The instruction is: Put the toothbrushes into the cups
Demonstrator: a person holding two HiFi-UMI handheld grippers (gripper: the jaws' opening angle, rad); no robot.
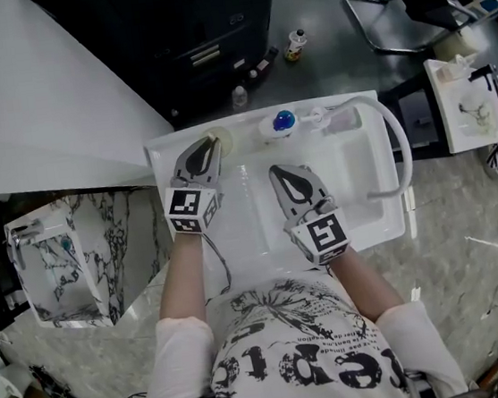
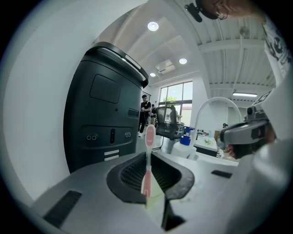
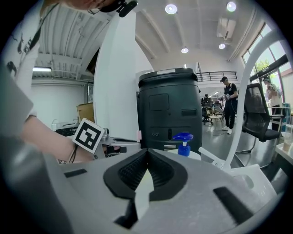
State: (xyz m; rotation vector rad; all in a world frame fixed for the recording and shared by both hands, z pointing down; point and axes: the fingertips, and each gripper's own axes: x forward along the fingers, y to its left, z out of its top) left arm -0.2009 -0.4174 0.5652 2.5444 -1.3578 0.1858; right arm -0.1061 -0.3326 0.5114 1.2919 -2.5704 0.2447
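Note:
A pink toothbrush (image 2: 147, 176) stands upright between the jaws of my left gripper (image 2: 147, 157), its head (image 2: 149, 135) pointing up past the tips. In the head view my left gripper (image 1: 208, 148) is over the back left corner of the white sink (image 1: 378, 223), its tips right beside a pale round cup (image 1: 222, 137). The toothbrush itself is hidden there. My right gripper (image 1: 279, 174) hovers over the middle of the basin, jaws closed with nothing between them (image 3: 146, 154).
A pump bottle with a blue top (image 1: 283, 122) (image 3: 183, 141) stands on the sink's back ledge. The white curved faucet (image 1: 395, 144) arches over the right side. A dark cabinet (image 1: 202, 37) stands behind the sink, and a white wall panel (image 1: 29, 94) lies to the left.

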